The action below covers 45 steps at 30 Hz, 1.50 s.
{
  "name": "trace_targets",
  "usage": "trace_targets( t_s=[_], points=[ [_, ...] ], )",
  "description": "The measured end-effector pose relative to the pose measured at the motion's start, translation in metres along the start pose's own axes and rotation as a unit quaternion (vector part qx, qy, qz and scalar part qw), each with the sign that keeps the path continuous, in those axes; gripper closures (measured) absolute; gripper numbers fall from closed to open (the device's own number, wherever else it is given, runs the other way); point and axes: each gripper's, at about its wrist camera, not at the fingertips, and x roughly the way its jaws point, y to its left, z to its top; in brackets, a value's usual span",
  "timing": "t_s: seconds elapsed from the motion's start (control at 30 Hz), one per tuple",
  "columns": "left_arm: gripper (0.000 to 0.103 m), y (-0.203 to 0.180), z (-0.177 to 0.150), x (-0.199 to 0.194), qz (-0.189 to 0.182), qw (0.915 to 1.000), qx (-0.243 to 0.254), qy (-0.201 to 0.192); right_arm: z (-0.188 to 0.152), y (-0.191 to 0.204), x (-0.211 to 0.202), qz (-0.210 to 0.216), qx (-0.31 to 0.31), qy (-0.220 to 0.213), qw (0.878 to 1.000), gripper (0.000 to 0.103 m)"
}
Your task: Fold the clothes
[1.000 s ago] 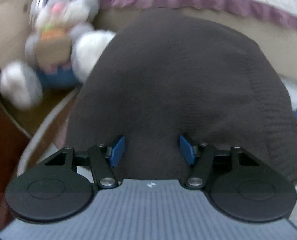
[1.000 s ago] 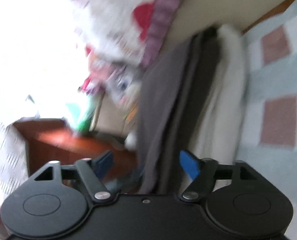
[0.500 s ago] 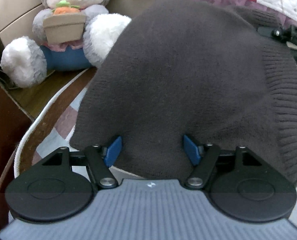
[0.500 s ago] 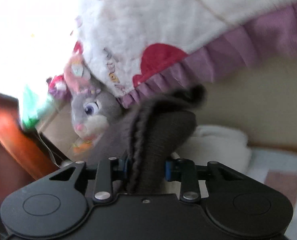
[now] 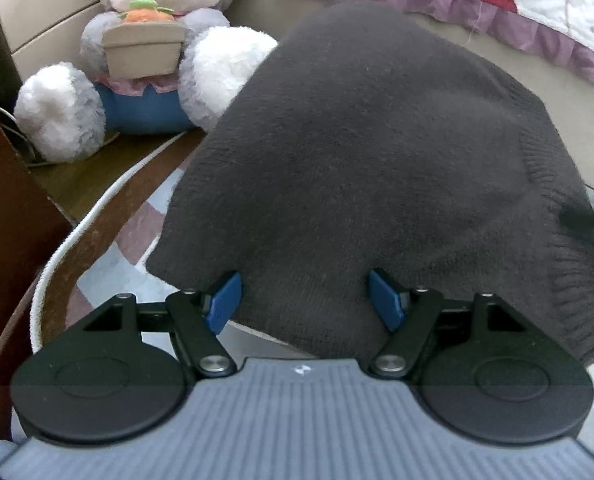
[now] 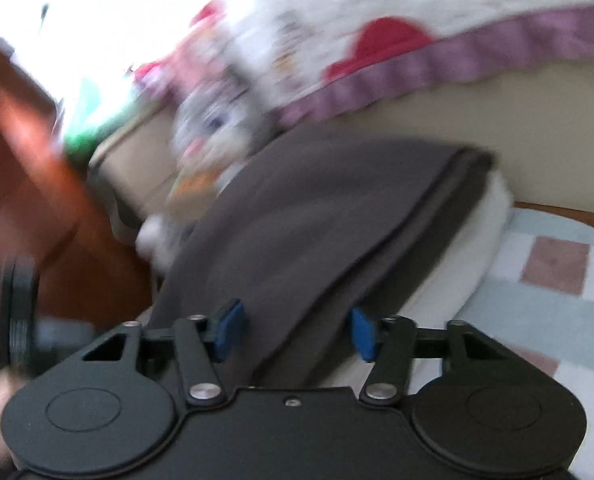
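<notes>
A dark grey knit sweater [image 5: 377, 152] lies folded on the bed and fills most of the left wrist view. My left gripper [image 5: 305, 298] is open at its near edge, with the fabric lying loose between the blue fingertips. In the blurred right wrist view the sweater [image 6: 317, 232] stretches away as a flat folded panel on top of a white folded garment [image 6: 485, 232]. My right gripper [image 6: 295, 331] is open over the sweater's near end, and its fingers stand apart on either side of the cloth.
A grey and white plush rabbit [image 5: 153, 60] sits at the far left by the headboard. A white quilt with a purple ruffle [image 5: 497, 12] hangs behind. A checked sheet [image 6: 557, 280] covers the bed to the right. Dark wooden furniture [image 5: 9, 200] and a white cable [image 5: 97, 216] border the left side.
The right gripper, shut on the raised sweater edge half a second ago, has opened and the sweater now lies flat. The left gripper stayed open and shifted slightly.
</notes>
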Motion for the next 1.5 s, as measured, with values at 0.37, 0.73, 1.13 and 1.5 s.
trace_targets(
  t_s=[0.37, 0.73, 1.13, 1.5],
  points=[
    [0.031, -0.012, -0.031, -0.043, 0.023, 0.9974, -0.063, -0.026, -0.049, 0.058, -0.045, 0.054, -0.078, 0.042, 0.995, 0.052],
    [0.011, -0.110, -0.053, -0.126, -0.024, 0.9987, -0.044, -0.008, -0.027, 0.057, -0.139, -0.132, -0.056, 0.042, 0.989, 0.047],
    [0.006, -0.175, -0.098, -0.176, -0.009, 0.9998, 0.016, 0.006, -0.040, 0.085, -0.216, -0.214, -0.049, 0.046, 0.975, 0.047],
    [0.002, -0.203, -0.118, -0.194, 0.012, 0.9993, 0.035, 0.001, -0.058, 0.089, -0.249, -0.225, -0.043, 0.039, 0.973, 0.043]
  ],
)
